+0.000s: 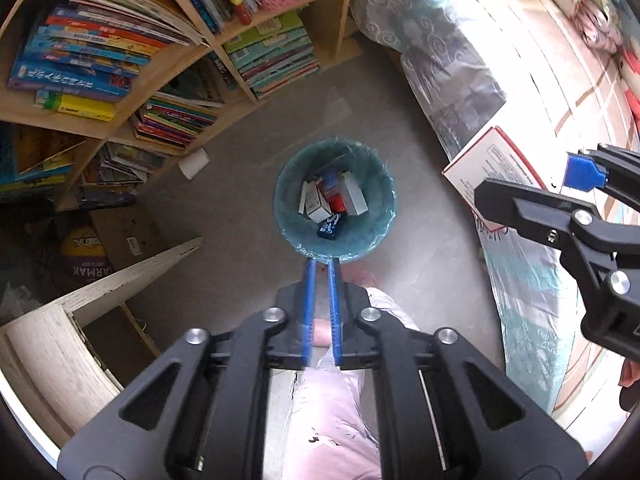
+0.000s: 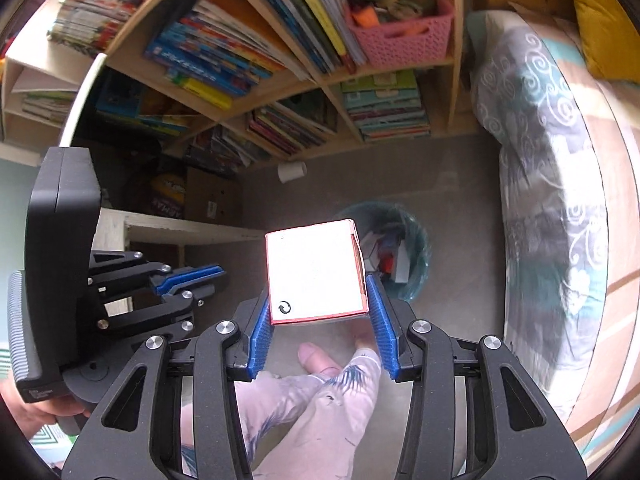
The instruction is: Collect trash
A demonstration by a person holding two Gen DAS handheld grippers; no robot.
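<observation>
The white box (image 2: 316, 270) sat clamped in the right gripper (image 2: 320, 312), carried toward the lined bin (image 1: 336, 200) on the floor for dropping among other cartons. The left gripper (image 1: 322, 264) hung over the bin, jaws narrow, empty.

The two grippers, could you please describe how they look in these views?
Both the left gripper and the right gripper have matte black linkage arms with silver pivot bolts and ribbed blue finger pads. The left one carries a boxy black body with a ribbed grey edge.
</observation>
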